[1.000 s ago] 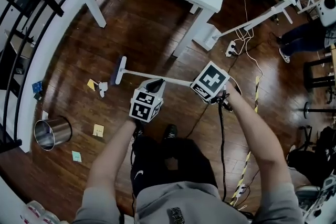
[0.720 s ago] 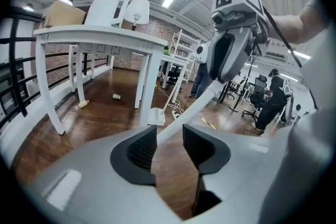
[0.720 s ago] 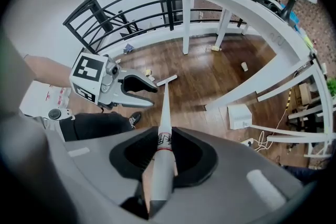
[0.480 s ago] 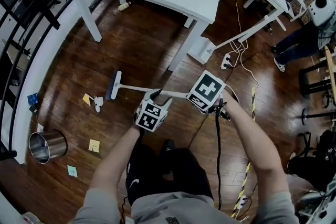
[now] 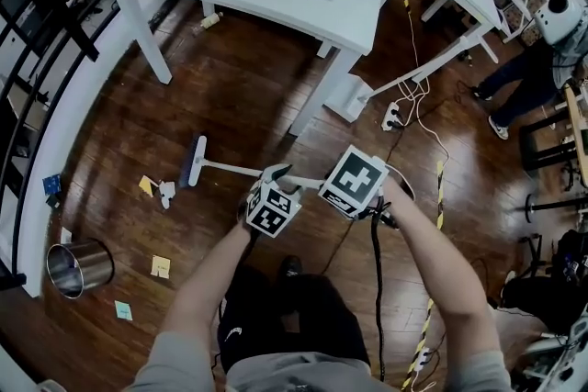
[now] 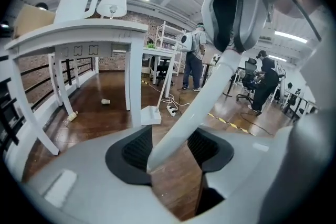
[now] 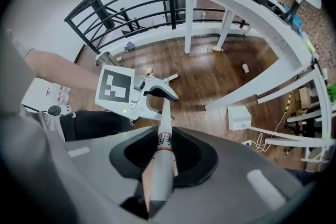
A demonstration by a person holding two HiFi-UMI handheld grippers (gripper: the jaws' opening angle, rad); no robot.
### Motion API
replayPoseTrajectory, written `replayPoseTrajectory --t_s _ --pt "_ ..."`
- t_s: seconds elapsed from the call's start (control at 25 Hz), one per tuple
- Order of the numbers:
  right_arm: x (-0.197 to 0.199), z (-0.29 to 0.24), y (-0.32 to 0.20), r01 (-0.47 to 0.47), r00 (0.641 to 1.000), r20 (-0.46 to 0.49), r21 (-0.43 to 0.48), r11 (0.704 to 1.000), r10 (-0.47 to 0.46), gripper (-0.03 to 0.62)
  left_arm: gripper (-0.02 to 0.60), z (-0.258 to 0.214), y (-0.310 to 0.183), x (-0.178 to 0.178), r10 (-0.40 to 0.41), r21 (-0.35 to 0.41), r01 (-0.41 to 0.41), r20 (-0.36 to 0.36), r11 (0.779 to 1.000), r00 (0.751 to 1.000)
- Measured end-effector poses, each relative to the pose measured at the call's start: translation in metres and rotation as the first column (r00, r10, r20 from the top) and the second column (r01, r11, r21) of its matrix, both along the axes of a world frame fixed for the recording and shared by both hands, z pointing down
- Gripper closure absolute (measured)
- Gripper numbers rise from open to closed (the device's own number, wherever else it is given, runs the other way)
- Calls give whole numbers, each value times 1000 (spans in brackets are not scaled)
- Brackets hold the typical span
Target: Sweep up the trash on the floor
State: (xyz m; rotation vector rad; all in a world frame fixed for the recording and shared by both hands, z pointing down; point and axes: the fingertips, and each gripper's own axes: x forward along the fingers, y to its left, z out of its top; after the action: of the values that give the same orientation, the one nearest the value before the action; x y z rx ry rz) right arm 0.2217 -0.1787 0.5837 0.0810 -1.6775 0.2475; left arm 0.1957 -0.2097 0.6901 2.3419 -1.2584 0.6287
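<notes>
Four scraps (image 5: pixel 146 186) lie on the floor (image 5: pixel 239 96) to our left: two just beside the broom head (image 5: pixel 195 162), two nearer the bin (image 5: pixel 80 267). From that head the handle (image 5: pixel 230 169) runs across to our hands, its long axis left to right in the head view. The left gripper (image 6: pixel 170 150) is the nearer to the head. Its fingers have just been opening and stand wide, the handle between them unpressed. The right gripper (image 7: pixel 160 162), at the handle's end, has its fingers clamped on it. We judge the left must re-grip before sweeping. The head view shows scraps and head together. The left gripper view, looking under the bench (image 6: pixel 79 34), shows neither.
</notes>
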Motion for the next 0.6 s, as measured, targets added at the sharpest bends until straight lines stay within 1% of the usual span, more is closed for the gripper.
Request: replayPoseTrajectory --t_s 0.12,0.24,0.32,0.4,0.48,0.52,0.6 --pt "0 -3 -2 5 1000 -3 -2 1000 -5 508 398 -3 -3 3 61 17 -62 59 998 996" --pt "-4 -4 -7 24 999 26 25 999 -25 507 407 -8 -6 0 72 22 -74 72 997 995" --pt "-12 -14 -14 21 997 74 75 997 -26 500 408 -12 -9 -3 65 22 -67 66 998 996" --pt "-21 -34 -24 -12 987 159 124 992 -8 483 407 -16 -12 -9 51 23 -52 55 998 997" --pt "-27 -56 -37 -76 959 281 148 986 32 451 407 -22 -16 -16 34 24 -35 44 999 998" --pt "-30 -69 -44 -116 935 350 151 982 57 448 407 -25 -19 -20 27 25 -28 41 999 999" --pt "-33 -97 -56 -199 874 473 148 969 107 448 407 -31 -23 -29 10 22 -11 38 1000 999"
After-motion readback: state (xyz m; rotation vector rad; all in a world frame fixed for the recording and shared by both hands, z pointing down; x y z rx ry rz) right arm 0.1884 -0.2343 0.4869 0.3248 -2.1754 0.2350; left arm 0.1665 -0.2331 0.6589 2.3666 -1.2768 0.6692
